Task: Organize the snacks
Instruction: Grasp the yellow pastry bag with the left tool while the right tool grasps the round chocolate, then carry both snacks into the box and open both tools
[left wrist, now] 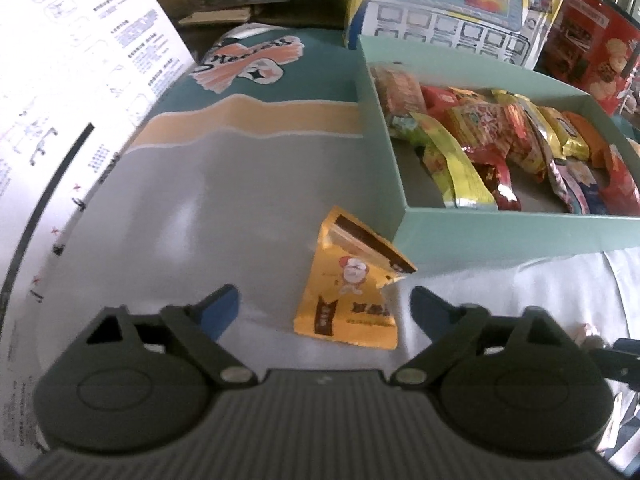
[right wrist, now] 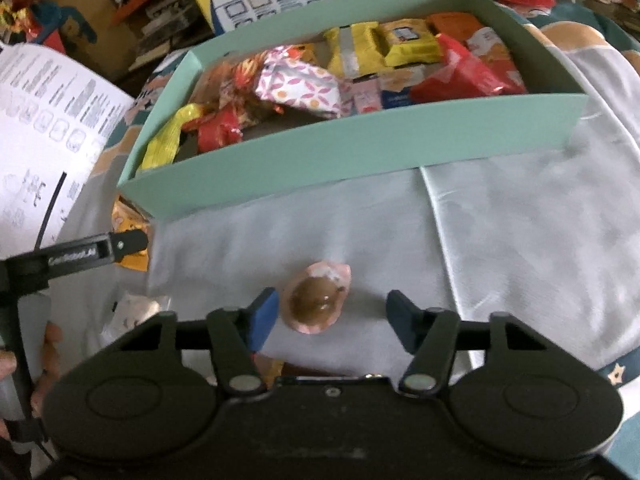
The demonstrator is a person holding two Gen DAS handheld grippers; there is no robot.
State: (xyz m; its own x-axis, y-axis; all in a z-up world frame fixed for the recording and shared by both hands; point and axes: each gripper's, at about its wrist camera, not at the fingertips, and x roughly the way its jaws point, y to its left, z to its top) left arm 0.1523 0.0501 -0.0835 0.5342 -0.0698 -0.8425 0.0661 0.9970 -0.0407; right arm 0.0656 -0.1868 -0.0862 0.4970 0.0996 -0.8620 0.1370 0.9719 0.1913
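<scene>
A mint green box (left wrist: 500,236) full of several bright snack packets (left wrist: 500,136) stands on the cloth; it also shows in the right wrist view (right wrist: 360,144). A yellow snack packet (left wrist: 352,280) lies on the cloth just left of the box's near corner, between the open fingers of my left gripper (left wrist: 324,304), which is empty. A small pink-wrapped brown sweet (right wrist: 318,298) lies on the white cloth between the open fingers of my right gripper (right wrist: 332,312), which is empty. The left gripper's side shows in the right wrist view (right wrist: 92,256).
A white printed instruction sheet (left wrist: 80,100) lies at the left (right wrist: 48,112). Printed cartons (left wrist: 460,12) and a red biscuit box (left wrist: 592,52) stand behind the green box. A toy train box (right wrist: 100,4) stands at the far left. Another small wrapped sweet (right wrist: 136,312) lies left of my right gripper.
</scene>
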